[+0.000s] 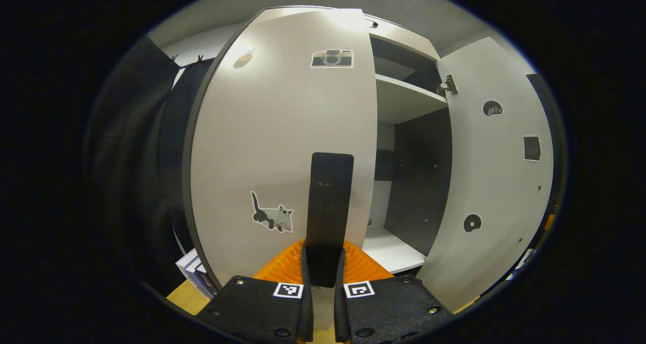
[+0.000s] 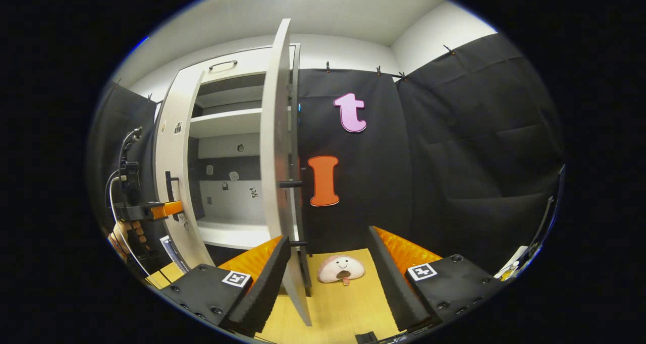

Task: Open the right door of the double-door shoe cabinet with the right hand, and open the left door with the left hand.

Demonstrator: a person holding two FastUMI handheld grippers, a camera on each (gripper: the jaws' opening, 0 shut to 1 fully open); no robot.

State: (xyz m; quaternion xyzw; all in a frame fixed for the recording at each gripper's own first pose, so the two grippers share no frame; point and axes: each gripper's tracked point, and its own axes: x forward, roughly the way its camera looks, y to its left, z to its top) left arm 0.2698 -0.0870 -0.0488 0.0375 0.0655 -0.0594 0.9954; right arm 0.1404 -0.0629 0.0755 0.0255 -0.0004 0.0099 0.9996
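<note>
Tongs of the left gripper (image 1: 323,278) are sitting at the bottom centre of the left gripper view, closed on the dark vertical handle (image 1: 329,203) of the left door (image 1: 282,147), one finger pressing on each side of it. That door is filling the middle of the frame, and it is carrying a camera sticker (image 1: 331,58) near its top, a cat sticker (image 1: 272,217) lower down and a small sticker (image 1: 243,59) at upper left. No readable writing is showing on any of them. To the right, the cabinet's interior is lying exposed, with a white shelf (image 1: 404,97) and a hinge (image 1: 447,86), and the right door (image 1: 492,172) is standing swung wide at the right of the frame.

In the right gripper view, the right gripper (image 2: 328,263) is showing its tongs spread wide at the bottom, holding nothing. The right door (image 2: 276,147) is appearing edge-on in the centre, passing between the spread fingers, with its handle (image 2: 292,184) projecting rightward. The shoe cabinet (image 2: 227,127) is occupying the left half, and the left gripper (image 2: 151,210) is gripping at the left door's handle at far left. A plush toy (image 2: 341,269) is lying on the wooden floor (image 2: 343,308) at lower centre.
</note>
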